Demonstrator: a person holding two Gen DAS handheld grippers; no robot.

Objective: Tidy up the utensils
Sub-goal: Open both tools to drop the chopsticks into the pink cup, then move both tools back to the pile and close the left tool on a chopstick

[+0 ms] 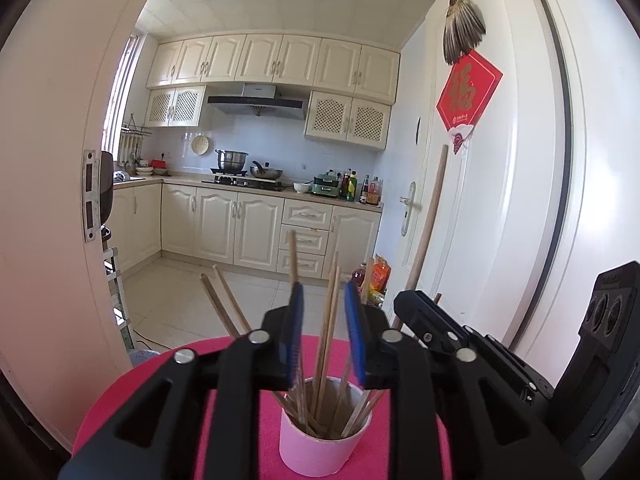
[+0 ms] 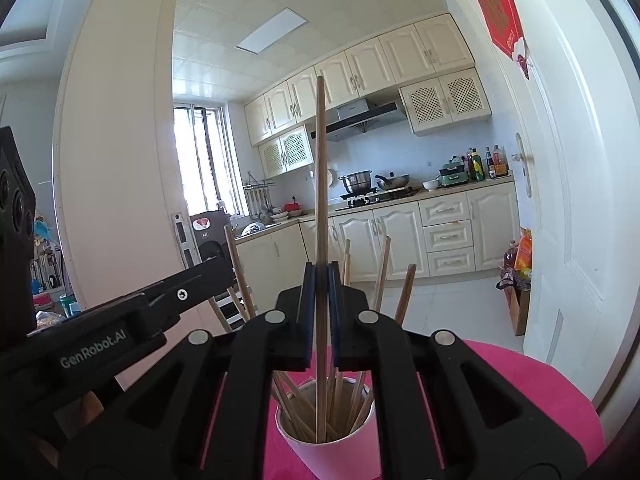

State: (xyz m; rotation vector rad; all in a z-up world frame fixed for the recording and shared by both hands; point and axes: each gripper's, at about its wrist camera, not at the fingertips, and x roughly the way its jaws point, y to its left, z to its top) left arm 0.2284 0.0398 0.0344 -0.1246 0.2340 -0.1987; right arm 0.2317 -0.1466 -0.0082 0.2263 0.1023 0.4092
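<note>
A pink paper cup (image 1: 320, 446) stands on a round pink table (image 1: 132, 392) and holds several wooden chopsticks (image 1: 326, 344). My left gripper (image 1: 323, 298) is open above the cup, its blue pads on either side of two upright chopsticks without touching them. In the right wrist view the same cup (image 2: 332, 454) sits below my right gripper (image 2: 321, 276). The right gripper is shut on one long chopstick (image 2: 320, 160), which stands upright with its lower end inside the cup. The other gripper's black body (image 2: 120, 320) shows at the left.
The pink table's edge (image 2: 560, 384) lies close around the cup. A white door (image 1: 500, 200) with a red decoration (image 1: 468, 92) stands to the right, with a wooden pole (image 1: 430, 216) leaning by it. Kitchen cabinets (image 1: 240, 228) and floor lie beyond.
</note>
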